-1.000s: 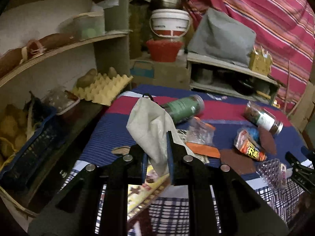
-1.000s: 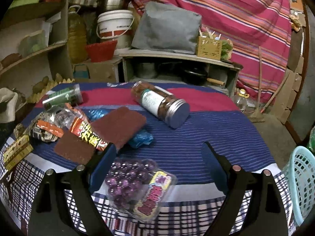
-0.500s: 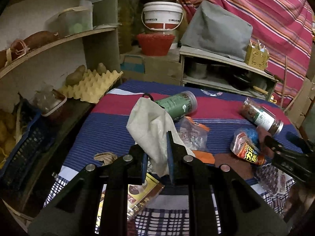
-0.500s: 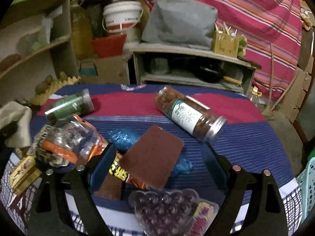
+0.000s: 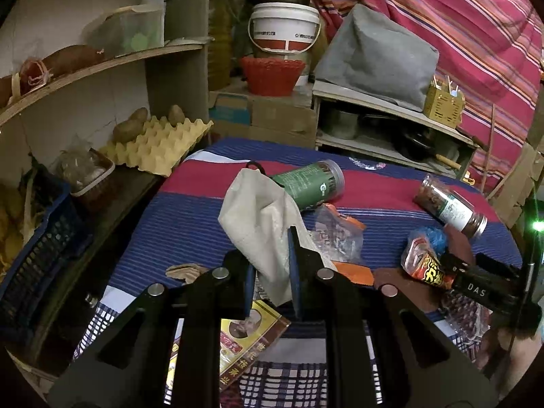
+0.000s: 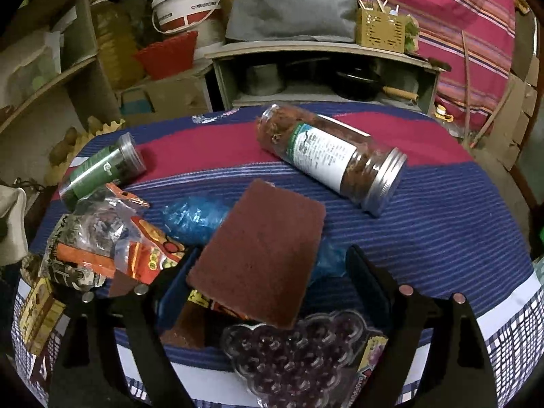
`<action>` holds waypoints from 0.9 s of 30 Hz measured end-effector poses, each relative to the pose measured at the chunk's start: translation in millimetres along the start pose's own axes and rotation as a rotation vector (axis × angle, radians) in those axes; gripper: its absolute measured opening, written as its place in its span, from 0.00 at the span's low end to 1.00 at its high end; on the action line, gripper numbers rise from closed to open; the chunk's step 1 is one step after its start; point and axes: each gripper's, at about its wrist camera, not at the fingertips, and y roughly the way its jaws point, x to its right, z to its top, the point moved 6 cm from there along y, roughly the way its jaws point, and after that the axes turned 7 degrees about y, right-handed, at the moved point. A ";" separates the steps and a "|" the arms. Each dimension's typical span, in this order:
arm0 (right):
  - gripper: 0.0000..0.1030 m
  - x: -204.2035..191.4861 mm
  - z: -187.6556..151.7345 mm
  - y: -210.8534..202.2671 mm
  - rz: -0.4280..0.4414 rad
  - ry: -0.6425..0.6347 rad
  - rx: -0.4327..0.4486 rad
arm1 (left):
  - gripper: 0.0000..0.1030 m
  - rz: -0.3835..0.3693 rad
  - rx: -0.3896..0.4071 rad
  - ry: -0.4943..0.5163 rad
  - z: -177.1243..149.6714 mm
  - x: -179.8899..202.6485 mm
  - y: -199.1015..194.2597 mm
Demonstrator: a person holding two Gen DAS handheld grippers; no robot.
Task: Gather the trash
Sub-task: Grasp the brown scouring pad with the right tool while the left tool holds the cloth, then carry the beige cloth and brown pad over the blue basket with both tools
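Holding a pale cloth bag [image 5: 261, 217] upright, the left gripper [image 5: 272, 272] stays clenched on its lower fold, near the table's near-left edge. The bag is the likely place for the rubbish, and its mouth faces up and away.

A table [image 6: 442, 210] under a striped blue and red cloth carries the litter. At the far left lies a green tube [image 6: 102, 166] on its side. At the far right lies a jar [image 6: 329, 159] with a metal lid, also on its side. Between them, nearer in, sit a clear crinkled packet [image 6: 98, 234] with orange print, a blue wrapper [image 6: 193, 217], and a brown pad [image 6: 261, 255] resting tilted on top of the blue wrapper and a red snack wrapper [image 5: 425, 265]. At the near edge is a clear tray [image 6: 292, 357] of dark purple beads. A yellow and red box [image 5: 244, 336] lies flat under the left gripper.

The right gripper [image 6: 268, 289] hangs low over the brown pad with its jaws wide apart, grasping nothing. The pad's near end sits between the jaws, which do not press on it.

The step in hand looks like picking the next piece of rubbish, probably the pad or the red wrapper beneath it. The next move calls for lowering the right jaws around one thin edge, closing firmly, then carrying the piece left to the bag's mouth. The pad lies loosely on other wrappers, so it may slide or drag them along.
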 end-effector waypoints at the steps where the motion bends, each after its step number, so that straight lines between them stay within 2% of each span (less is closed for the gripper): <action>1: 0.82 0.9 0.0 0.4 0.006 0.005 -0.005 | 0.15 0.001 0.001 0.002 0.0 0.5 -0.4; 2: 0.82 1.6 -0.2 0.9 0.015 0.009 -0.011 | 0.15 -0.001 0.001 -0.001 0.1 0.6 -0.4; 3: 0.77 1.7 -0.5 0.2 0.023 0.005 -0.013 | 0.15 -0.002 0.001 -0.002 0.0 0.6 -0.1; 4: 0.64 1.4 -0.6 0.2 0.024 -0.006 -0.015 | 0.15 -0.001 0.002 -0.002 0.2 0.5 -0.6; 6: 0.55 1.5 -0.4 -1.2 0.026 -0.025 -0.015 | 0.15 -0.001 0.001 0.000 0.4 0.9 -0.6; 16: 0.55 19.8 1.8 -12.9 0.031 -0.050 0.006 | 0.15 0.002 0.001 0.009 1.4 3.9 -1.6; 27: 0.55 67.8 15.9 -62.6 0.004 -0.068 0.098 | 0.15 -0.002 0.016 0.085 6.6 44.8 -10.0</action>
